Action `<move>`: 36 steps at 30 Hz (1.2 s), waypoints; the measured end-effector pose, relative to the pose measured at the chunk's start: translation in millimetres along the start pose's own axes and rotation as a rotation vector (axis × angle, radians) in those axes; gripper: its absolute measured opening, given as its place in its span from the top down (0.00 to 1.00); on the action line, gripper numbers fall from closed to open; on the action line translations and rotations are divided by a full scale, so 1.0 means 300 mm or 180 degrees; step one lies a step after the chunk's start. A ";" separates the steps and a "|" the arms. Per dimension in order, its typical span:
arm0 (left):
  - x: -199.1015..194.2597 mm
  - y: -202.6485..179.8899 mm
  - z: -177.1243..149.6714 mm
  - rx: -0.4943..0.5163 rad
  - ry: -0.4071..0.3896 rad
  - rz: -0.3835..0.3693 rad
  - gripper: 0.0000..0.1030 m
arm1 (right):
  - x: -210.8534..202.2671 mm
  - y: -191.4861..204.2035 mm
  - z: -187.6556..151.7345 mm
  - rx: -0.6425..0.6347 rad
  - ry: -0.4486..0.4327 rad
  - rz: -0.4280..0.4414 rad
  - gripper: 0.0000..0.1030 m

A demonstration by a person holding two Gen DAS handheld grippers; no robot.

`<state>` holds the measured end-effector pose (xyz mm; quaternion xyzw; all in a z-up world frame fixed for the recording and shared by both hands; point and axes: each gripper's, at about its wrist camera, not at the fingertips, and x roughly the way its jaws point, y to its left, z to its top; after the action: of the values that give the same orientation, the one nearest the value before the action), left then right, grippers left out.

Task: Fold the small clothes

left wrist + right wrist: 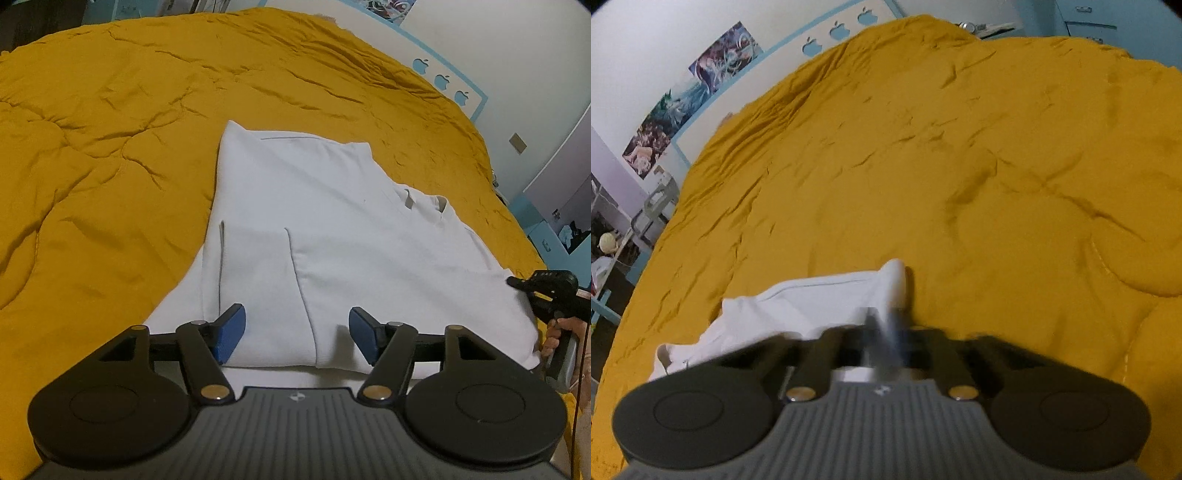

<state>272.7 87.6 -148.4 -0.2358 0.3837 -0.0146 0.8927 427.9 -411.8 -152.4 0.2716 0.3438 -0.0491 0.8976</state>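
A white shirt [332,229] lies on a mustard yellow bedspread [110,147], its sleeves folded inward over the body and its collar to the right. My left gripper [293,332] is open, blue pads spread just above the shirt's near hem, holding nothing. My right gripper [884,325] is blurred with its fingers together, shut on an edge of the white shirt [798,306], which bunches and lifts off the bedspread [960,166]. The right gripper also shows in the left wrist view [517,282] at the shirt's right edge, held by a hand.
The bedspread is wrinkled and spreads wide around the shirt. A white wall with a blue border and apple shapes [441,79] runs along the far side. Posters [690,96] and shelves [613,236] stand beyond the bed's left edge.
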 end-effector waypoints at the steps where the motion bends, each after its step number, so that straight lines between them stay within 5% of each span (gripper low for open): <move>1: 0.000 0.001 0.000 0.0000 -0.0008 -0.0006 0.27 | 0.000 0.002 0.001 -0.0008 -0.0110 -0.0072 1.00; 9: 0.009 0.014 0.013 -0.0002 0.0025 -0.0032 0.26 | 0.018 -0.008 -0.040 -0.0149 -0.0163 -0.0421 1.00; 11: -0.020 0.021 0.028 -0.0037 0.0030 -0.0106 0.26 | -0.036 0.036 -0.039 -0.0279 -0.0337 -0.0448 0.88; 15: -0.070 0.031 0.028 -0.0062 0.0070 -0.0207 0.26 | -0.251 0.097 -0.069 -0.0459 -0.0411 0.0131 0.76; 19: -0.063 0.034 -0.007 -0.0020 0.0180 -0.0216 0.24 | -0.374 0.115 -0.178 -0.0430 0.0112 0.0680 0.76; 24: -0.017 0.054 -0.015 0.0059 0.0296 -0.0033 0.23 | -0.360 0.063 -0.302 -0.0411 0.0364 0.0382 0.76; 27: -0.075 0.039 0.031 -0.0021 0.0463 0.0067 0.27 | -0.347 -0.007 -0.307 -0.0256 0.0418 0.0337 0.93; 31: -0.244 0.020 0.060 0.0099 0.0297 -0.0009 0.23 | -0.466 -0.028 -0.260 -0.0002 0.0382 0.0510 0.66; 36: -0.463 0.031 0.004 0.0324 0.0276 0.0142 0.19 | -0.820 0.018 -0.314 -0.0327 0.0247 0.0871 0.62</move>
<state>174.3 125.3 -57.6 -0.1806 0.4259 -0.0244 0.8863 187.1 -382.4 -49.7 0.2712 0.3400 0.1019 0.8947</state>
